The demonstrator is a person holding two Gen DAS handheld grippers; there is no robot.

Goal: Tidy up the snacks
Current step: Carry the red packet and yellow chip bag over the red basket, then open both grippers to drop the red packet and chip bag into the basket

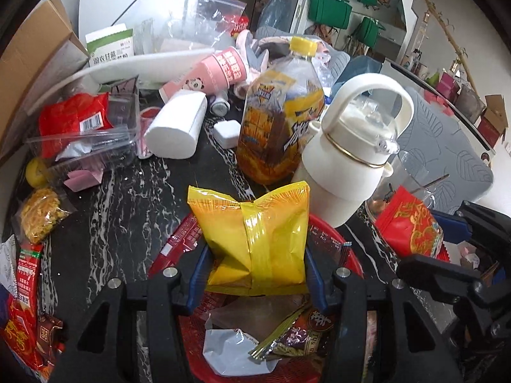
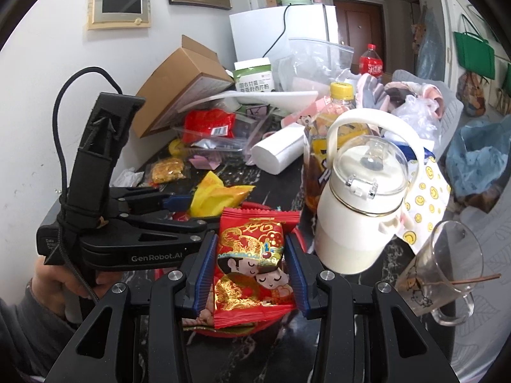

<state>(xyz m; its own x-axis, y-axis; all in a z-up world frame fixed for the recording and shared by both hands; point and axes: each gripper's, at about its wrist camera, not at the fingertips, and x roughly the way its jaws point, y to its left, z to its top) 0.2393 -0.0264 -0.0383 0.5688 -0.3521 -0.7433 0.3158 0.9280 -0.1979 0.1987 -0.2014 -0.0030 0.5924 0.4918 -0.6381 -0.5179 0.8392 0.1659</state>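
Note:
My left gripper (image 1: 255, 255) is shut on a puffy yellow snack bag (image 1: 255, 233), its blue pads pressing both sides. It hangs over a red mesh basket (image 1: 324, 223) that holds brown packets (image 1: 297, 335) and a white wrapper. My right gripper (image 2: 250, 237) is shut on a red packet with gold print and cartoon figures (image 2: 250, 255), above the same basket (image 2: 223, 330). In the right wrist view the left gripper (image 2: 182, 202) and its yellow bag (image 2: 217, 196) sit just left of the red packet. The right gripper (image 1: 431, 242) shows at the right edge of the left wrist view.
A white handled bottle (image 1: 348, 146) and a yellow-capped tea bottle (image 1: 281, 111) stand right behind the basket. A glass mug (image 2: 447, 271) stands at the right. Loose snacks (image 1: 41, 210), a clear plastic box (image 1: 86, 140) and a white roll (image 1: 179, 124) crowd the dark marble table's left.

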